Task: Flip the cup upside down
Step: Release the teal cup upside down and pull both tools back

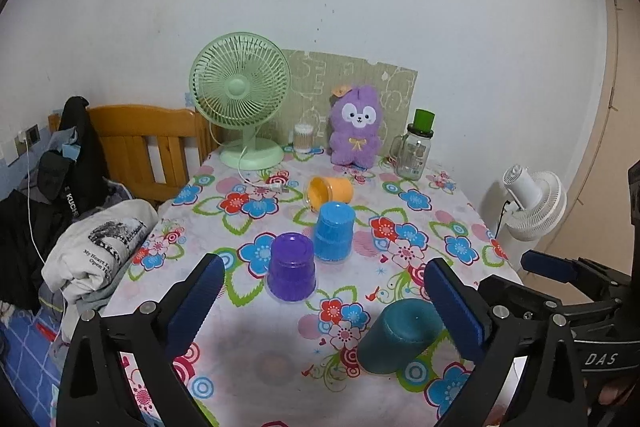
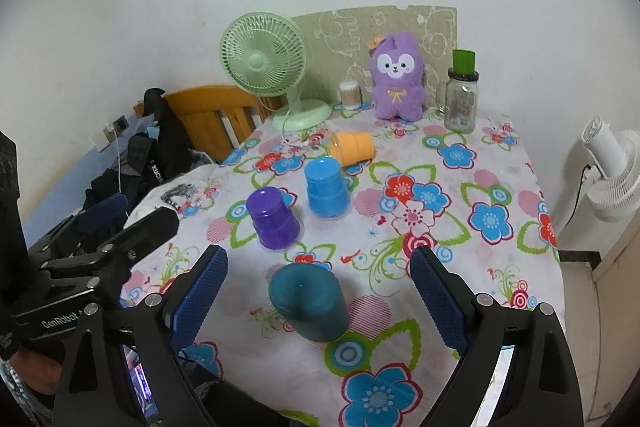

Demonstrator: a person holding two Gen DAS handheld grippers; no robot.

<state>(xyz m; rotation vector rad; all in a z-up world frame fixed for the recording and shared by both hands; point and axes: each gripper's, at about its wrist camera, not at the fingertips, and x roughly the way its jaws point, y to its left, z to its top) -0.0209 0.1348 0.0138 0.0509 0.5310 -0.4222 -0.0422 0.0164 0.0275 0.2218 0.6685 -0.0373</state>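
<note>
I see the tabletop (image 2: 500, 187) stretching ahead of both grippers, covered in a flowered cloth that could slide or bunch if I drag anything across it.

At its far end, well ahead of me, stand a green fan (image 2: 264, 59), a plush toy (image 2: 398, 75) and a glass jar (image 2: 462, 99). Its loose cord (image 1: 256, 183) trails toward the cups, so a long reach for the orange cup might snag it.

My left gripper (image 1: 324, 299) is spread wide and holds nothing; my right gripper (image 2: 320, 291) is likewise spread and empty.

Four cups lie in front. The teal cup (image 2: 310, 301) sits nearest, between the right gripper's fingers but apart from both pads, and it already looks base-up. The purple cup (image 1: 291, 267) and the blue cup (image 1: 334, 231), a little farther ahead, also stand mouth-down. The orange cup (image 1: 330, 190), farthest of the four, lies on its side with its mouth toward the fan, so I judge it to be the one left to turn over.

The risks, as I see them:
- Reaching past the teal cup could knock it over.
- The blue cup is just beside the orange one and may get clipped.
- A cup on its side can roll away if I close on it off-centre.
- These thin plastic walls may squash or slip under a hard pinch.
</note>
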